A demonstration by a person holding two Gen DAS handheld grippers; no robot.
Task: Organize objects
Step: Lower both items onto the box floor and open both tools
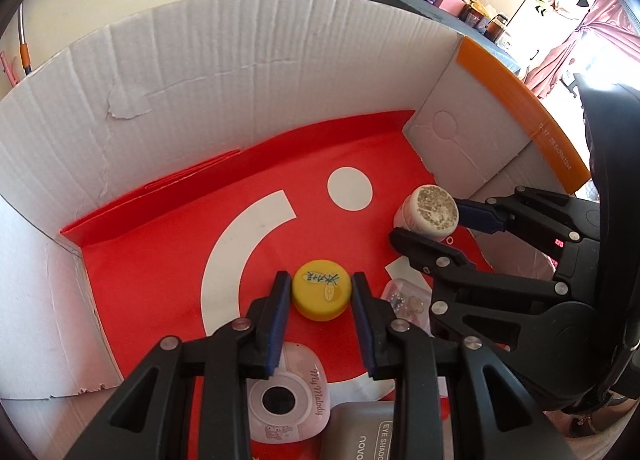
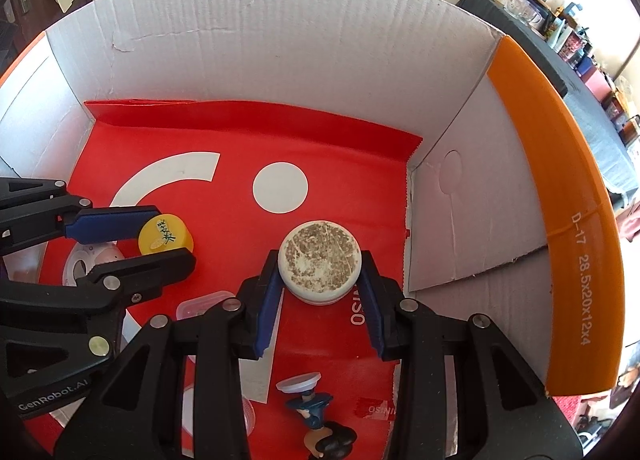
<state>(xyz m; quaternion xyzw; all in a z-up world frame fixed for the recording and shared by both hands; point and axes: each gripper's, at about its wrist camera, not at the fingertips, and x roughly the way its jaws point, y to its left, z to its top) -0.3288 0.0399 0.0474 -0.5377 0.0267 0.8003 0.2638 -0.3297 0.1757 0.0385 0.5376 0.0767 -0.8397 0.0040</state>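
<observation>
From the left wrist, the left gripper [image 1: 321,296] has its jaws clamped on the round yellow plastic cap [image 1: 321,294], low over the red liner of the white cardboard box [image 1: 240,59]. From the right wrist, the right gripper [image 2: 320,272] has its jaws clamped on the white speckled-top jar [image 2: 319,262], right of the cap.

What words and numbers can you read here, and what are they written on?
"My Melody": pink and white gadget.
"EYE SHADO", cut off by the frame edge: grey case.
"D-17 28.5x20x12x4": orange strip on the cardboard box.
"GenRobot.AI": left gripper.
"MINISO", partly hidden: red bag.
Yellow cap: handwritten characters, not readable.
Red digits on the right gripper: too blurred.
</observation>
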